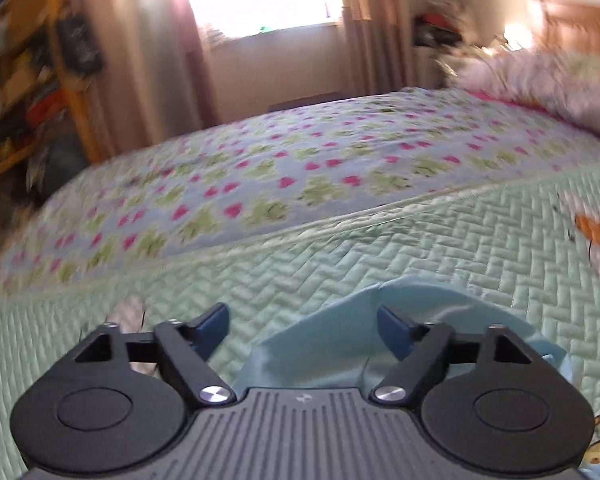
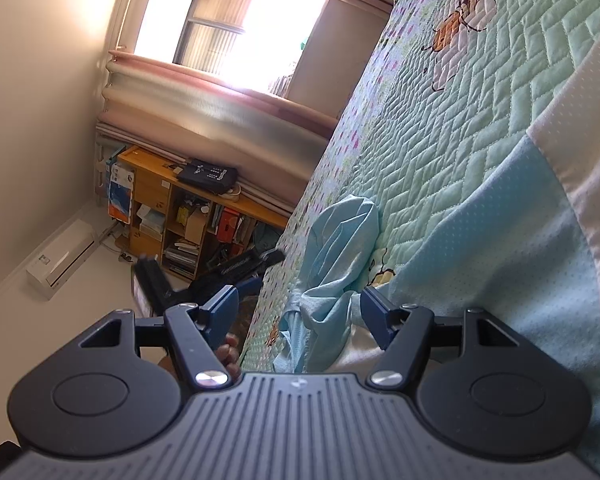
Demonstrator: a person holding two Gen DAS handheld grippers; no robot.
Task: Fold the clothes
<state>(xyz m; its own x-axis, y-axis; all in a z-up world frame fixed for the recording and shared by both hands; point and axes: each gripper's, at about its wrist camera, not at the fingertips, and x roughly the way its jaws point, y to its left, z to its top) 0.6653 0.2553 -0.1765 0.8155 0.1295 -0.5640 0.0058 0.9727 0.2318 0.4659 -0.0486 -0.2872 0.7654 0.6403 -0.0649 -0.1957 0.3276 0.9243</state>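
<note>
A light blue garment (image 1: pixel 332 344) lies crumpled on the mint quilt (image 1: pixel 340 248), just under and between the fingers of my left gripper (image 1: pixel 304 320). That gripper is open and its blue pads are clear of the cloth. In the right wrist view, which is rolled sideways, the same bunched light blue garment (image 2: pixel 340 240) sits ahead of my right gripper (image 2: pixel 298 312). This one is also open, with nothing pinched. A flat pale blue and white part of the cloth (image 2: pixel 500 220) spreads to its right. My left gripper (image 2: pixel 264 270) shows beyond the bed's edge.
A floral blanket (image 1: pixel 260 168) covers the far half of the bed and a fluffy pink-white pillow (image 1: pixel 540 84) lies at the far right. A wooden bookshelf (image 2: pixel 172 216) stands under the curtained window (image 2: pixel 236 40). A hand (image 2: pixel 230 350) shows behind the right gripper's left finger.
</note>
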